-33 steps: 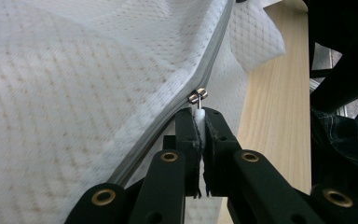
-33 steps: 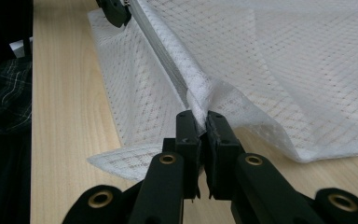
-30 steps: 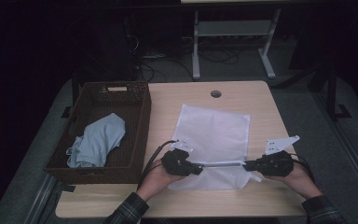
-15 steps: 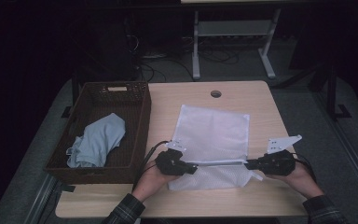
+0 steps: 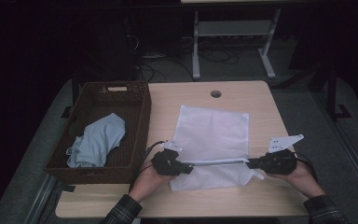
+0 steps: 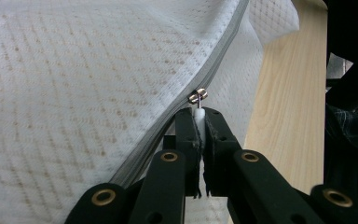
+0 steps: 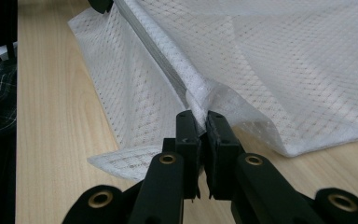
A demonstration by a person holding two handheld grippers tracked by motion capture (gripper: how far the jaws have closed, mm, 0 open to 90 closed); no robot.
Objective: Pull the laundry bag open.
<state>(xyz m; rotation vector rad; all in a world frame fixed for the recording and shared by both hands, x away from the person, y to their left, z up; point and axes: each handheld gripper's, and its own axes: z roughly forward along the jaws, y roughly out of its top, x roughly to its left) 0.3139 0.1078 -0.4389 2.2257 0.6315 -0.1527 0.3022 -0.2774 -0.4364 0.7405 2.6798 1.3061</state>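
Left tongs (image 5: 189,166) are clamped on the zipper pull (image 6: 198,97); right tongs (image 5: 250,163) are clamped on the mesh bag (image 5: 212,135) at its corner. The bag is held stretched over the tabletop (image 5: 261,105), beside a basket (image 5: 137,135).

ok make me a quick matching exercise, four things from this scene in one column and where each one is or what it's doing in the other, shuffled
1. left gripper
2. right gripper
3. blue cloth
4. mesh bag

a. lies in the wicker basket
b. shut on the zipper pull
c. spread on the table
d. shut on the bag's zipper-end corner

Pairs: 1-b, 2-d, 3-a, 4-c
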